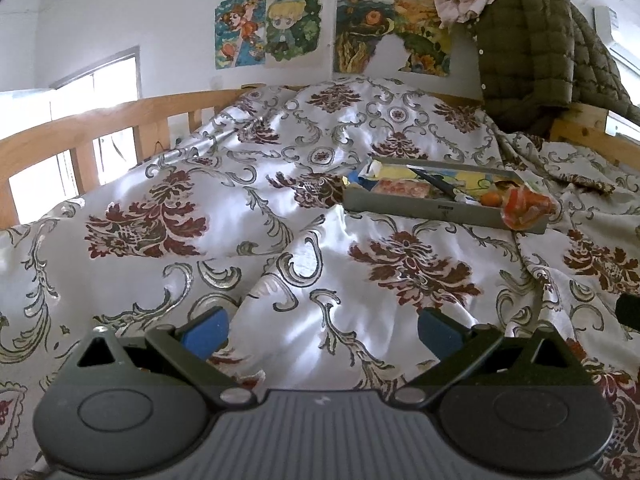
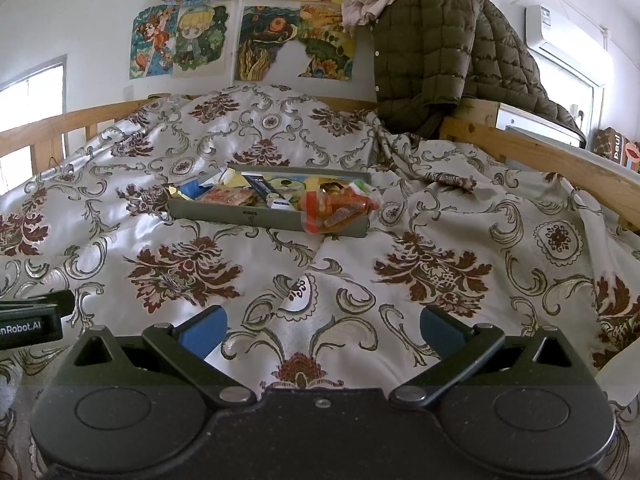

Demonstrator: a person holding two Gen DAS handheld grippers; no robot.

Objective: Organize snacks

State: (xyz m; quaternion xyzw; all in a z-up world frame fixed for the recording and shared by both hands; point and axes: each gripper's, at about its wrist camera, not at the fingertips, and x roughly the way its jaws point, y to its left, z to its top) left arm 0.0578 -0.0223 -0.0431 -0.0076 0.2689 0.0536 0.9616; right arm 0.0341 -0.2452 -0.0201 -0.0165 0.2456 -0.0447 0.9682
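A shallow grey tray (image 1: 420, 209) (image 2: 240, 216) lies on the patterned bedspread, filled with several snack packets. An orange packet (image 1: 524, 206) (image 2: 336, 210) hangs over the tray's near right corner. A red-patterned packet (image 1: 404, 189) (image 2: 228, 197) and a dark stick-shaped pack (image 2: 260, 186) lie inside. My left gripper (image 1: 322, 334) is open and empty, low over the bedspread, well short of the tray, which sits ahead to the right. Also open and empty, my right gripper (image 2: 322, 332) has the tray ahead, slightly left. The left gripper's body (image 2: 30, 322) shows at the left edge of the right wrist view.
The floral bedspread (image 1: 240, 220) (image 2: 440, 272) covers the bed in rumpled folds. Wooden rails (image 1: 80, 140) (image 2: 540, 156) border both sides. A dark green quilted jacket (image 1: 536, 52) (image 2: 440, 52) hangs over the far right corner. Cartoon posters (image 2: 240, 40) cover the wall.
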